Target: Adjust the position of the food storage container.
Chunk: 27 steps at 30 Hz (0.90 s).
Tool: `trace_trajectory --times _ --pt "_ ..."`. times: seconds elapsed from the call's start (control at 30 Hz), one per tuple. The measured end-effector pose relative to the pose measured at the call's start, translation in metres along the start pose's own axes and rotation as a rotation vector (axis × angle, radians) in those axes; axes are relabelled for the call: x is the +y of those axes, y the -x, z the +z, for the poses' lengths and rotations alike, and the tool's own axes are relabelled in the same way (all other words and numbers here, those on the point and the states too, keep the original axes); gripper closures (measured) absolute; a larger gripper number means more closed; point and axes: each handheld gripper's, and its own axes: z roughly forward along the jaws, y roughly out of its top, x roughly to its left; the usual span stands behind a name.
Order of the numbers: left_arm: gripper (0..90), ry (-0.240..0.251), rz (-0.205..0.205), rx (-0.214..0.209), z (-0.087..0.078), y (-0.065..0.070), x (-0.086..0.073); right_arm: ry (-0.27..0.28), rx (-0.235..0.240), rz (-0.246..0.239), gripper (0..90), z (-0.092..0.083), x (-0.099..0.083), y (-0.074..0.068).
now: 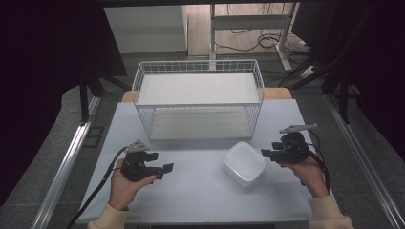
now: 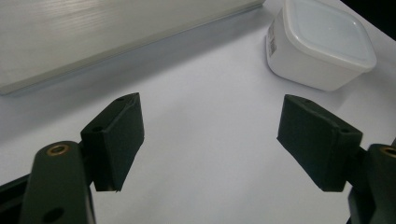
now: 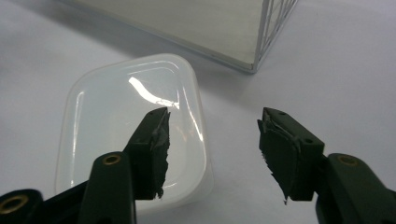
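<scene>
Approach step: white lidded container (image 1: pixel 245 163) sat on the worktop (image 1: pixel 191 191) before the wire basket (image 1: pixel 198 98), right tongs (image 1: pixel 265 152) spread and empty just beside it, left tongs (image 1: pixel 167 167) spread, idle; next likely closing on its rim.

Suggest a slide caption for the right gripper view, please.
Open right gripper beside a lidded white container, wire basket behind.

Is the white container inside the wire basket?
No, the white container stands on the table, in front of the wire basket.
</scene>
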Motion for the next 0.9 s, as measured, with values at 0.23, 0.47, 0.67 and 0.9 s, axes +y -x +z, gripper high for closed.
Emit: trace_trajectory --times 0.23,0.47,0.67,0.9 --pt "22.1 -0.012 0.003 -0.002 0.003 0.000 -0.001 -0.058 -0.008 0.001 59.9 0.010 0.003 0.005" --pt "21.9 -0.017 0.005 -0.004 0.004 0.001 -0.001 -0.121 -0.033 -0.044 81.2 0.022 0.000 0.004" --pt "21.7 -0.023 0.010 -0.007 0.006 0.001 -0.002 -0.174 -0.056 -0.088 89.3 0.031 -0.009 0.001" --pt "21.7 -0.029 0.009 -0.007 0.008 0.001 -0.002 -0.190 -0.029 -0.116 89.5 0.028 -0.014 -0.006"
